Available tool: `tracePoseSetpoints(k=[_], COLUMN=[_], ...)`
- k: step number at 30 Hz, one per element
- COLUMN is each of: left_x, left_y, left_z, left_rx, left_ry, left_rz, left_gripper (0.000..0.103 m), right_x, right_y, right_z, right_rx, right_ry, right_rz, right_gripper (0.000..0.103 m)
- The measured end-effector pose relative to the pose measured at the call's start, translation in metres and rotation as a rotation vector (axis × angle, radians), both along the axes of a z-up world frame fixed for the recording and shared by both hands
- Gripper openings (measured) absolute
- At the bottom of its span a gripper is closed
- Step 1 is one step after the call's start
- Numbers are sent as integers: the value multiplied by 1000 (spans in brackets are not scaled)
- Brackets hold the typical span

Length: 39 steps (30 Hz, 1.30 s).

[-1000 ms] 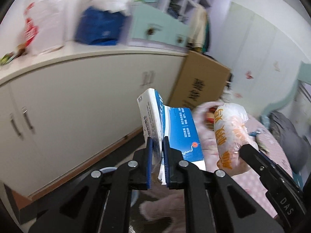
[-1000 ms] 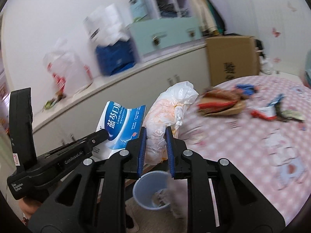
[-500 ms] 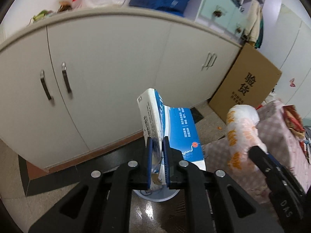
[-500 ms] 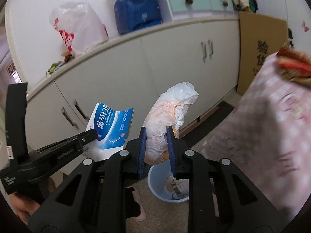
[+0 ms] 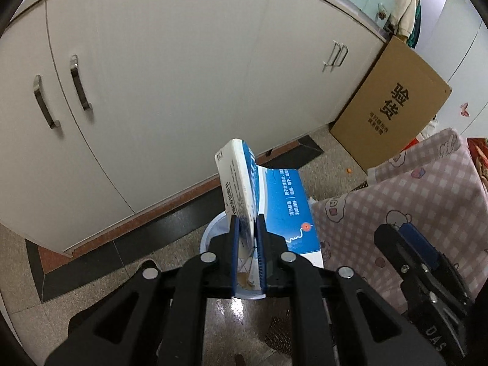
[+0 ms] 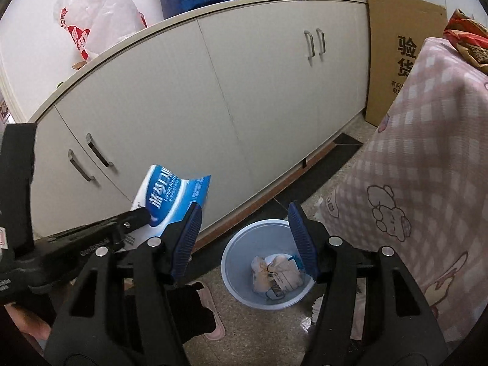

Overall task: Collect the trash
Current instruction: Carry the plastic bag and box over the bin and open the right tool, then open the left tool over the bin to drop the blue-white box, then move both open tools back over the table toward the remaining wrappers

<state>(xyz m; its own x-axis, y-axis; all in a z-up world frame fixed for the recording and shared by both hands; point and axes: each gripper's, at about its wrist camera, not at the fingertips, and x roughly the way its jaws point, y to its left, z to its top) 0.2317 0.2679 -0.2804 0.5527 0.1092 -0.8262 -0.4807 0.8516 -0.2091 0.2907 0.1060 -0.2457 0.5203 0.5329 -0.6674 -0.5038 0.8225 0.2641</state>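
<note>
My left gripper is shut on a blue and white cardboard box and holds it upright above the pale blue trash bin, mostly hidden behind it. In the right wrist view the box and the left gripper are at the left. My right gripper is open and empty above the bin. A crumpled plastic bag lies inside the bin with other paper trash.
White floor cabinets run behind the bin. A pink checked tablecloth hangs at the right. A flat cardboard box leans against the cabinets. A pink slipper lies on the floor by the bin.
Both grippers tilted down toward the bin. My right gripper opened and the plastic bag it held dropped into the bin. The left still holds the box.
</note>
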Motion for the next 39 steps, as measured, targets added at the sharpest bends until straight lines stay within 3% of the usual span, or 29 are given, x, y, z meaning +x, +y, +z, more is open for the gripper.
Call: tracePoseSetpoints(k=[11, 17, 18, 19, 21, 29, 39], left_x=[18, 23, 24, 25, 24, 15, 2], left_y=[-15, -22, -23, -25, -27, -32, -69], left_z=[-1, 14, 17, 19, 21, 36, 84], left_rx=[1, -7, -7, -9, -7, -1, 49], left_ry=[5, -44, -62, -74, -87, -115, -202], left_rz=[-48, -64, -61, -61, -59, -49, -117], left_gripper=[11, 12, 16, 41, 79, 78, 78], right_x=[-15, -21, -21, -22, -19, -20, -33], right_y=[-11, -28, -32, -34, -37, -43, -79], right_z=[21, 37, 39, 40, 41, 47, 84], right_rx=[-34, 24, 31, 34, 33, 40, 91], right_ry=[-136, -236, -252, -259, -256, -235, -258], right_rz=[-46, -106, -119, -127, -137, -143, -178], right_gripper=[62, 63, 64, 65, 65, 65, 67])
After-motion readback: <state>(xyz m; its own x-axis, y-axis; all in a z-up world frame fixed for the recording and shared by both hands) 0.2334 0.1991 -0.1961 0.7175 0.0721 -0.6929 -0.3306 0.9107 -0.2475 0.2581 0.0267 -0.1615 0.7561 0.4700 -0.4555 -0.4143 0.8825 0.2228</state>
